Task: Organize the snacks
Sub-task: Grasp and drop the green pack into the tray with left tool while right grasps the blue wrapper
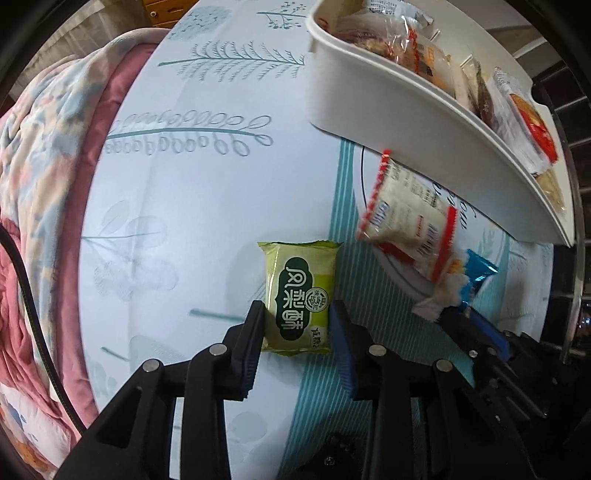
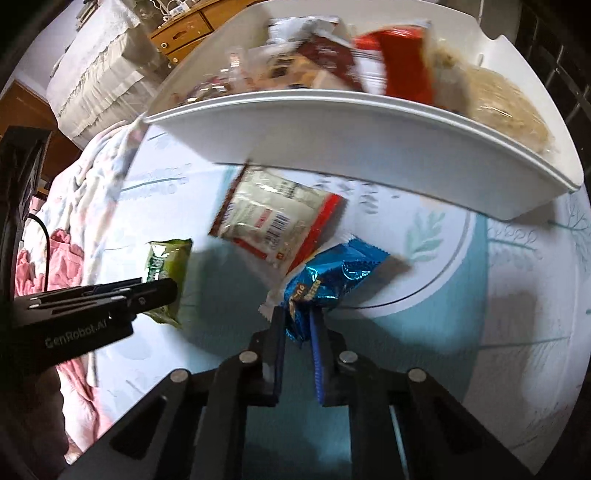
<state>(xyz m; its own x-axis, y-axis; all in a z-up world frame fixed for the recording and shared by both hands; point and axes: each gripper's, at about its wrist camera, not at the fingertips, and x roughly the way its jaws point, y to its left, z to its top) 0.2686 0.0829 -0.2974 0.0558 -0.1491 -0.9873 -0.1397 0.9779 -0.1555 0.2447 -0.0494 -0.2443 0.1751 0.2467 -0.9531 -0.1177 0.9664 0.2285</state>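
Note:
My left gripper point(image 1: 297, 314) is shut on a green snack packet point(image 1: 301, 291) and holds it by its lower half over the patterned tablecloth. In the right wrist view the same green packet point(image 2: 166, 273) hangs from the left gripper point(image 2: 162, 291) at the left. My right gripper point(image 2: 297, 325) is shut on a blue foil snack packet point(image 2: 332, 277), pinched at its lower end. The blue packet point(image 1: 472, 275) also shows at the right of the left wrist view. A clear packet with red edges point(image 2: 277, 221) lies on the cloth between them, below a white bin point(image 2: 369, 125) filled with several snacks.
The white bin point(image 1: 388, 110) stands at the top right, close above the red-edged packet point(image 1: 406, 214). A pink and floral blanket point(image 1: 48, 184) is bunched along the left side of the table. Wooden drawers point(image 2: 184, 29) stand behind. The tablecloth point(image 1: 184, 203) stretches out to the left.

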